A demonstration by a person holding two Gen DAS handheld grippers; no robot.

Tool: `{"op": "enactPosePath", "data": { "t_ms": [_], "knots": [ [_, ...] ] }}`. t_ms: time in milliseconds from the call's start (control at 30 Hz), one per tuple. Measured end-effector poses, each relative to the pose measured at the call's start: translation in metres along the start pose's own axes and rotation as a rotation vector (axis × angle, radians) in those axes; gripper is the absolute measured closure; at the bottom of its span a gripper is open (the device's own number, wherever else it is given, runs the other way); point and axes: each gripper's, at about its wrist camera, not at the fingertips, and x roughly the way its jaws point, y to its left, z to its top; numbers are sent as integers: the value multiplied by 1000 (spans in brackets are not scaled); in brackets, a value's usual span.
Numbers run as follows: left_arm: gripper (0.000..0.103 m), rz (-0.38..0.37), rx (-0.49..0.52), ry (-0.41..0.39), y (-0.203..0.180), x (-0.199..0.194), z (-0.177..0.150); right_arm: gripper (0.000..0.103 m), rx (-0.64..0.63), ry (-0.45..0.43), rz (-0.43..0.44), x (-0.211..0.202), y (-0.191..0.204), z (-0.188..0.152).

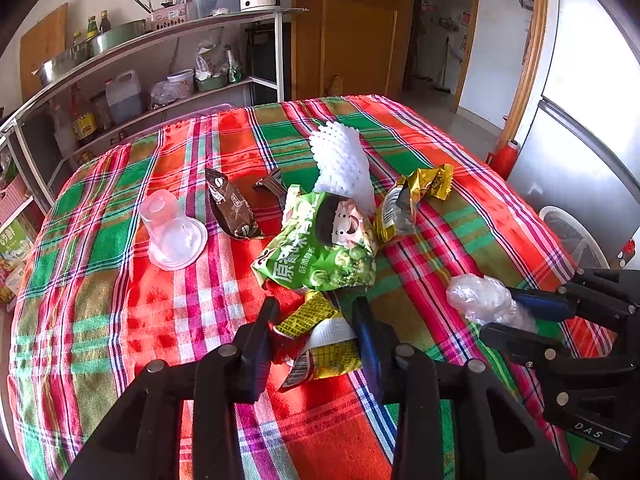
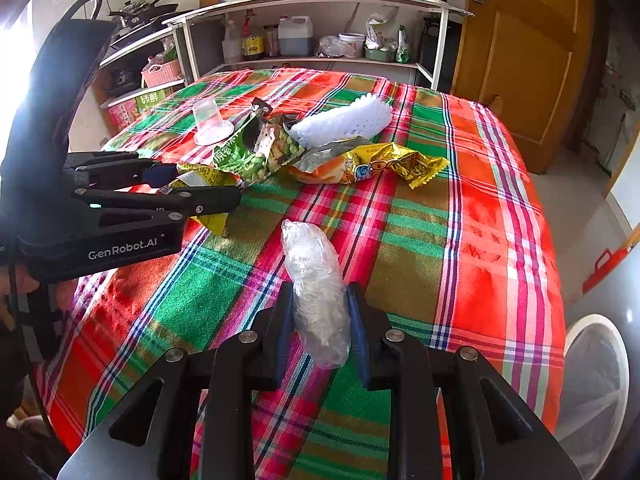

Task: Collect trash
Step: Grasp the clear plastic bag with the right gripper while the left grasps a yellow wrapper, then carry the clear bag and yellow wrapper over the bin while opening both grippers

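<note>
**A:** What do I have in each hand?

**B:** My right gripper is clamped on a crumpled clear plastic wrap; both blue pads press its sides, most of the wad poking out ahead over the plaid tablecloth. My left gripper straddles a yellow-and-red snack wrapper. The wrapper sits between the fingers, the right-hand pad against its edge. Whether the left-hand pad bears on it I cannot tell.

**A:** The other trash?

**B:** Clustered mid-table, beyond the left gripper. A green pea-snack bag lies just past the yellow-and-red wrapper. Behind it, a white foam fruit net. To its right, touching it, a gold foil wrapper, torn open. To its left, a brown coffee sachet, with a small dark wrapper piece near it. Farther left, apart from the pile, a clear plastic cup stands upside down on its rim.

**A:** The grippers relative to each other?

**B:** Near, side by side, not touching.
</note>
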Motion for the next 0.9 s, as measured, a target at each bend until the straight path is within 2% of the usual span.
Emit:
{"op": "enactPosePath", "data": {
  "t_ms": [467,767,900],
  "knots": [
    [68,-70,25,-23,-19,-36,-32,76,41,-29,-15,-22,0,-21],
    [68,-144,119,-80,-63,-56,-20,76,124,-91,-65,-59,-23,-39],
    [68,-174,161,-95,-88,-57,-10,76,179,-120,-116,-80,-42,-48]
  ]
}}
